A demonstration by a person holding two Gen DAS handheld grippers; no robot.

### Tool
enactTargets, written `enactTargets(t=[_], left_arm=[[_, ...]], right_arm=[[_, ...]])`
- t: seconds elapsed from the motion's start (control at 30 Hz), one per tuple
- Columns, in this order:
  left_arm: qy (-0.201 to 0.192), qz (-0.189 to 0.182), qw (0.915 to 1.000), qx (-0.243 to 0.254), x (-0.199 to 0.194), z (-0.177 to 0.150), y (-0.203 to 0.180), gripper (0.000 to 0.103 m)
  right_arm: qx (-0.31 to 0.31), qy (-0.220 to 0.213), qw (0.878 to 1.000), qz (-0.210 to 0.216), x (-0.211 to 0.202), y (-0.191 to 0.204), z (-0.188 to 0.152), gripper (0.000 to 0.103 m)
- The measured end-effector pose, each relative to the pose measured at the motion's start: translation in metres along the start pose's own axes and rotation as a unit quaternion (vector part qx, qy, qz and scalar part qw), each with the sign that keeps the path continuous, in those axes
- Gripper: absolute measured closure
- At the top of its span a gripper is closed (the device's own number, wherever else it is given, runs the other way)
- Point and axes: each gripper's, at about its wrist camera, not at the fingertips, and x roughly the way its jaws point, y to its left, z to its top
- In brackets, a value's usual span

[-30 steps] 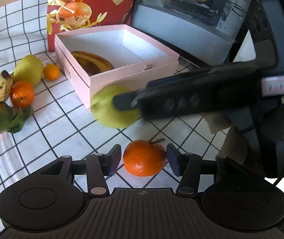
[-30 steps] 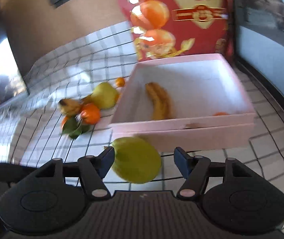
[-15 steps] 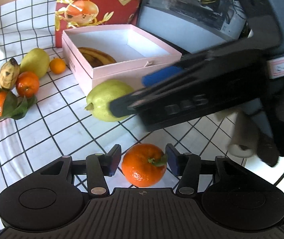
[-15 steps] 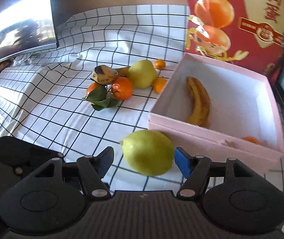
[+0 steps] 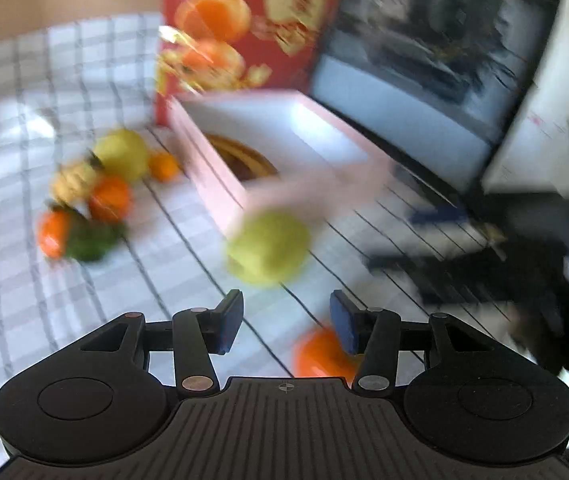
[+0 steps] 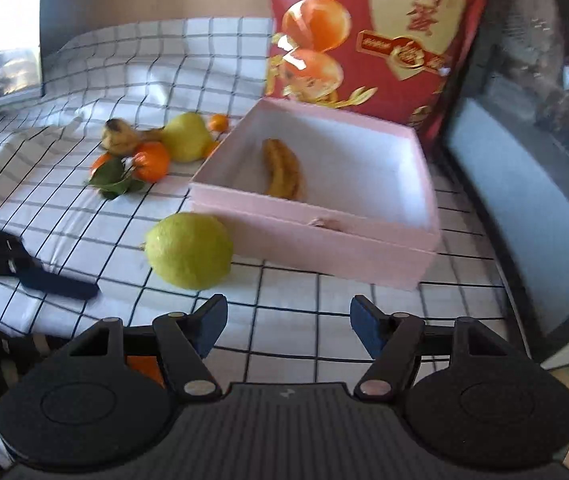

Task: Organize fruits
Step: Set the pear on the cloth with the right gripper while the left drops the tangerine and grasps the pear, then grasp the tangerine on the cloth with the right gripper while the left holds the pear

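In the blurred left wrist view my left gripper (image 5: pixel 286 322) is open with only cloth between its pads. An orange (image 5: pixel 316 356) lies on the cloth just under and behind its right finger. A green round fruit (image 5: pixel 268 248) rests ahead of it, against the pink box (image 5: pixel 212 184), which holds a banana (image 5: pixel 244 156). My right gripper (image 6: pixel 290 326) is open and empty. The green fruit (image 6: pixel 188 250) sits ahead and left of it, by the front wall of the pink box (image 6: pixel 312 248) with its banana (image 6: pixel 284 168). A dark finger of the left gripper (image 6: pixel 56 284) reaches in from the left.
A heap of loose fruit lies left of the box: a yellow pear (image 6: pixel 186 138), an orange (image 6: pixel 150 162) with leaves, a spotted banana (image 6: pixel 120 138), a small orange (image 6: pixel 218 122). A red carton (image 6: pixel 364 32) stands behind the box. A dark screen (image 6: pixel 524 200) lines the right.
The green fruit was between my right gripper's fingers; now it lies ahead and left of them. The orange has shifted from between the left pads to under the right finger, and that view has swung.
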Motion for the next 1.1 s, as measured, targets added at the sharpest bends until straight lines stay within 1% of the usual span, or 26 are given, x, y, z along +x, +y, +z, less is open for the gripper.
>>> enactTargets(t=[0.07,0.13,0.17,0.2,0.23,0.33,0.43,0.5,0.57,0.7,0.77,0.8,0.9,1.03,1.1], left_arm=[[-0.002,0.012,0.9998,0.016,0.008,0.014,0.007,0.050],[0.004,0.008,0.9996,0.028,0.020,0.026,0.013,0.050],[0.015,0.004,0.9994,0.031,0.029,0.031,0.015,0.050],[0.024,0.000,0.9992,0.031,0.037,0.034,0.016,0.050],[0.032,-0.006,0.9990,0.030,0.044,0.037,0.017,0.046],[0.042,-0.038,0.9982,0.017,0.055,0.042,0.021,0.047],[0.054,-0.057,0.9967,0.020,0.063,0.042,0.020,0.048],[0.064,-0.065,0.9954,0.029,0.067,0.040,0.015,0.046],[0.063,-0.061,0.9955,0.037,0.069,0.041,0.011,0.044],[0.064,-0.055,0.9959,0.033,0.076,0.046,0.010,0.040],[0.079,-0.048,0.9952,0.033,0.080,0.048,0.009,0.037],[0.088,-0.044,0.9945,0.036,0.082,0.048,0.008,0.034],[0.113,-0.025,0.9920,0.050,0.091,0.045,0.005,0.030],[0.103,-0.017,0.9933,0.048,0.089,0.044,0.002,0.031],[0.095,-0.019,0.9942,0.047,0.086,0.044,0.000,0.032]], right_arm=[[-0.001,0.005,1.000,0.023,-0.004,0.002,-0.003,0.034],[-0.014,0.011,0.999,0.040,-0.008,0.009,-0.007,0.034],[-0.020,0.013,0.999,0.043,-0.009,0.013,-0.009,0.034],[-0.023,0.016,0.999,0.046,-0.009,0.016,-0.010,0.034],[-0.020,0.021,0.998,0.051,-0.009,0.018,-0.012,0.034],[-0.009,0.032,0.996,0.077,-0.011,0.022,-0.017,0.034],[-0.003,0.035,0.995,0.090,-0.016,0.026,-0.024,0.034],[0.005,0.039,0.994,0.100,-0.016,0.030,-0.027,0.034],[0.008,0.040,0.993,0.107,-0.014,0.036,-0.030,0.034],[0.009,0.037,0.991,0.128,-0.002,0.045,-0.030,0.033],[0.012,0.037,0.990,0.138,0.003,0.049,-0.028,0.033],[0.011,0.037,0.990,0.138,0.005,0.051,-0.027,0.033],[-0.010,0.038,0.990,0.133,0.008,0.062,-0.028,0.033],[-0.033,0.037,0.989,0.137,0.006,0.071,-0.032,0.038],[-0.037,0.035,0.990,0.134,0.003,0.072,-0.035,0.043]])
